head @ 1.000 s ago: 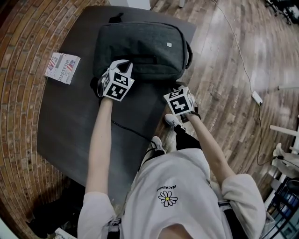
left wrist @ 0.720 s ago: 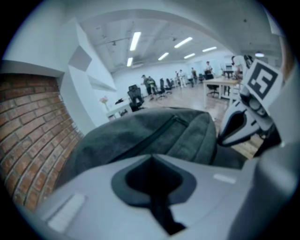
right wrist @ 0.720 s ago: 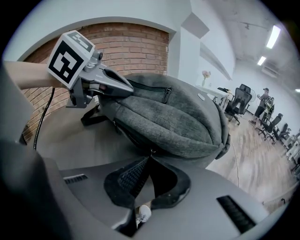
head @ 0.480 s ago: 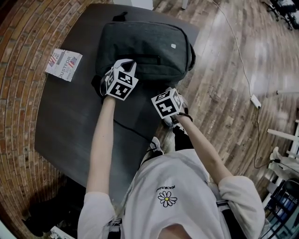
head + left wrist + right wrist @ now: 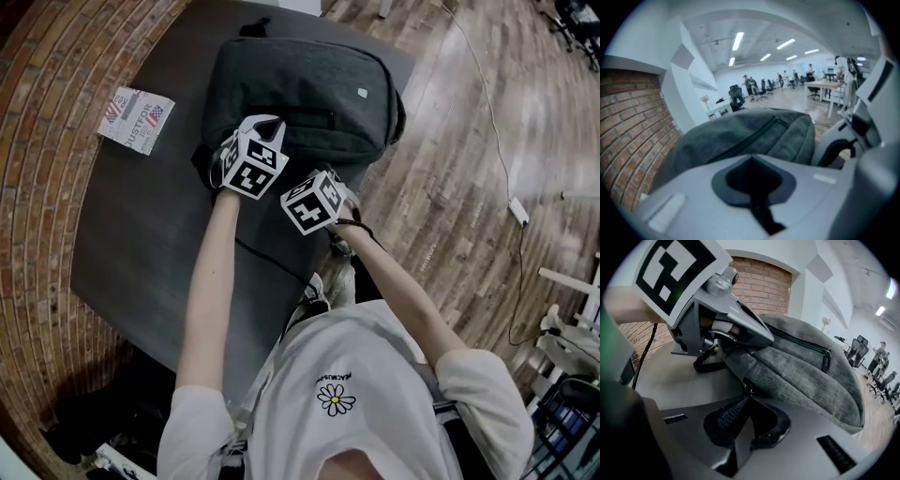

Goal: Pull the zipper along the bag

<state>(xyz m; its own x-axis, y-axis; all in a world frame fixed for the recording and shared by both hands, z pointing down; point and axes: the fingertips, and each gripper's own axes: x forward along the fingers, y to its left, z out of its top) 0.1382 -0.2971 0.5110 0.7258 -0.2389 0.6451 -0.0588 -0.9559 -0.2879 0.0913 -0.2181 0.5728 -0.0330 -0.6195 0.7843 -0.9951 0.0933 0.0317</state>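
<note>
Bare forearms [image 5: 211, 272] extended, my grey left gripper [image 5: 752, 159] sits closed; my grey right gripper [image 5: 747, 402] pinches a small metal zipper pull [image 5: 745, 389].

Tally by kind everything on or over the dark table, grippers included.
Grey backpack: 1
Printed packet: 1
Black cable: 1
Grippers: 2, the left gripper and the right gripper
Total: 5

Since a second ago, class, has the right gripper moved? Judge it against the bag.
Yes. The right gripper, shut on the zipper pull, has moved left along the bag's near edge, toward the left gripper.
</note>
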